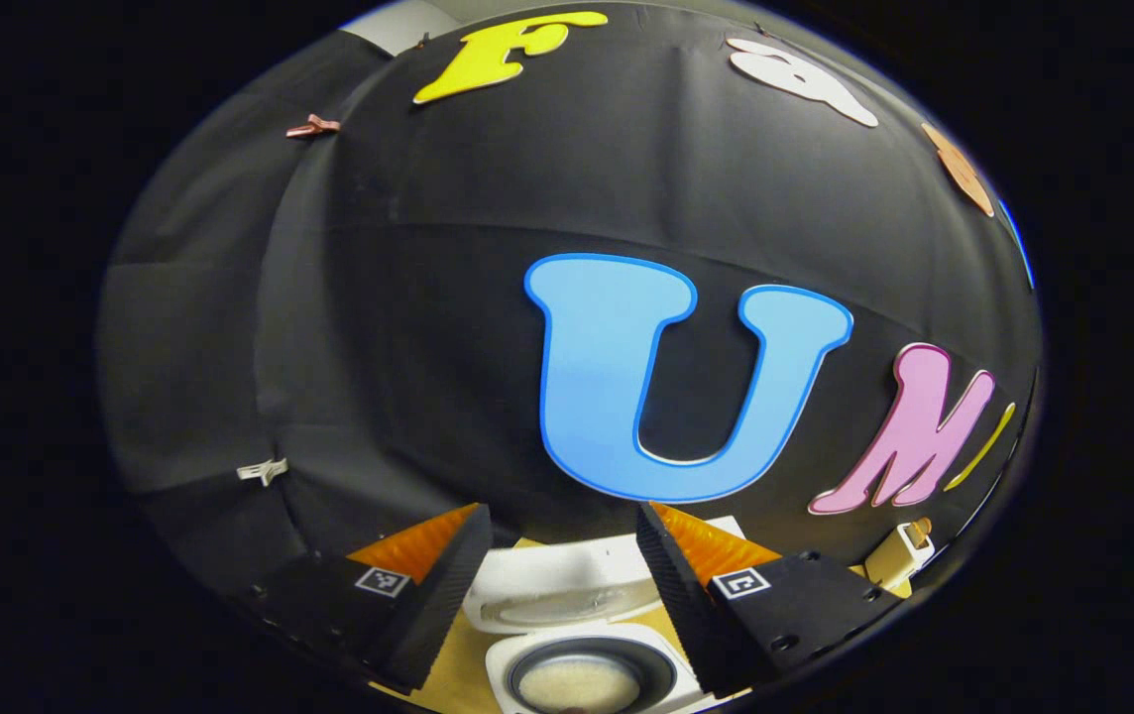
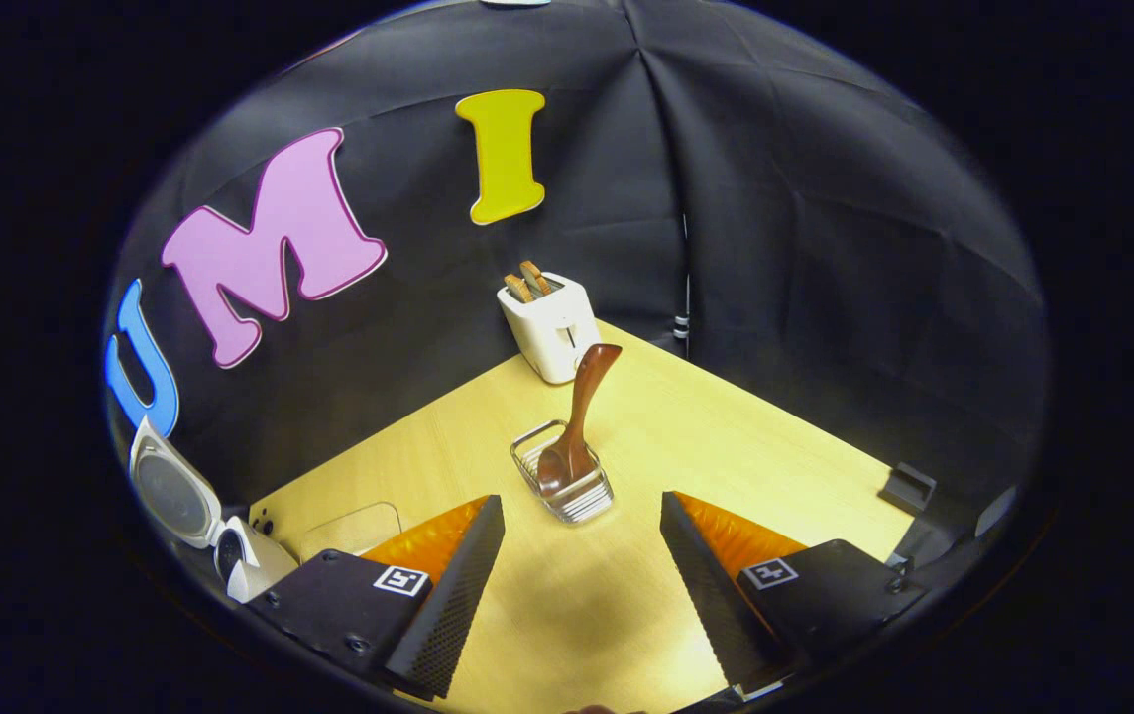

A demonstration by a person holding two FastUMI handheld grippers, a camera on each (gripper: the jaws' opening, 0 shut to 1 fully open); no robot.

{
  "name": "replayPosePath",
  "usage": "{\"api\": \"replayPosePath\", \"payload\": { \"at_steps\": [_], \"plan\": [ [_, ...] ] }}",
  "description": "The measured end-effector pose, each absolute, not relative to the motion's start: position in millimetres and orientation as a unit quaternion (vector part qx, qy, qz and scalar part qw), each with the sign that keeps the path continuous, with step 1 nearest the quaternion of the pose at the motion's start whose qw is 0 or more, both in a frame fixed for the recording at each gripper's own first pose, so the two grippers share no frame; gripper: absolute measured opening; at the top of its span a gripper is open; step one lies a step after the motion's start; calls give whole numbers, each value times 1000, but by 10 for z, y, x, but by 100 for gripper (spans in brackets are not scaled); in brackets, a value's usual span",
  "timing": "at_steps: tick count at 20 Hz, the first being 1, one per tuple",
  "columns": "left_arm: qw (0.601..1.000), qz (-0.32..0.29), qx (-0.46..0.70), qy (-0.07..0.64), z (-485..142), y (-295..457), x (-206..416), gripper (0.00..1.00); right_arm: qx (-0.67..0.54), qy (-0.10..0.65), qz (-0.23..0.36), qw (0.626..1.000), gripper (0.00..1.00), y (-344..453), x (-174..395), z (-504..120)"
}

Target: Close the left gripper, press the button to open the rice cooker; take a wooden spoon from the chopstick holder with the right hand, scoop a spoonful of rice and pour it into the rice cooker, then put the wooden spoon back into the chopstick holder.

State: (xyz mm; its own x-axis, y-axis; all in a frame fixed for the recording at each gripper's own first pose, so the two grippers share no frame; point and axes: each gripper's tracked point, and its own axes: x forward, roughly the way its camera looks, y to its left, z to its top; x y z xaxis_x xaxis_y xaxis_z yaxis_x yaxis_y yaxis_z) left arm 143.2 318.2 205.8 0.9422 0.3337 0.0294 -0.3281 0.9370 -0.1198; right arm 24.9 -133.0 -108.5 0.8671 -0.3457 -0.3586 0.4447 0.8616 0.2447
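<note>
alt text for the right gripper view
A wooden spoon stands in a wire chopstick holder on a wooden table, ahead of the open right gripper. A toaster sits behind; the open rice cooker is at left.

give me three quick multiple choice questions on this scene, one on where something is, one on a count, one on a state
1. Where is the brown wooden spoon?
A. in the small wire chopstick holder
B. lying flat on the light wooden table
C. held in the right gripper

2. How many slices stick out of the white toaster?
A. none
B. two
C. four

3. What state is the white rice cooker in?
A. lid shut
B. lid open
C. tipped on its side

Answers: 1 A, the spoon stands bowl-down in the holder, apart from both fingers. 2 B, two brown tops show in the slots. 3 B, the lid is raised and the inner pot is exposed, in the left gripper view.
</note>
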Motion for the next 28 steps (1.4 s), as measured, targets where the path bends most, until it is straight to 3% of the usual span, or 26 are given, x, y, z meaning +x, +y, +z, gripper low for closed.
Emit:
{"api": "replayPosePath", "payload": {
  "at_steps": [6, 11, 12, 15, 28],
  "plan": [
    [989, 140, -41, 26, 1887, 3217, 2098, 94, 159, 159, -205, 952, 98, -930, -78, -1117],
    [988, 122, -49, 85, 1567, 3070, 2268, 95, 164, 161, -206, 951, 98, -817, -146, -1168],
    [987, 124, -52, 89, 1557, 3059, 2265, 91, 165, 163, -205, 951, 98, -796, -141, -1182],
    [985, 120, -58, 108, 1479, 2975, 2165, 98, 171, 175, -194, 950, 98, -728, -135, -1271],
    [971, 109, -120, 177, 404, 2094, 1161, 98, 169, 215, -114, 955, 98, -513, 86, -1491]
  ]
}}
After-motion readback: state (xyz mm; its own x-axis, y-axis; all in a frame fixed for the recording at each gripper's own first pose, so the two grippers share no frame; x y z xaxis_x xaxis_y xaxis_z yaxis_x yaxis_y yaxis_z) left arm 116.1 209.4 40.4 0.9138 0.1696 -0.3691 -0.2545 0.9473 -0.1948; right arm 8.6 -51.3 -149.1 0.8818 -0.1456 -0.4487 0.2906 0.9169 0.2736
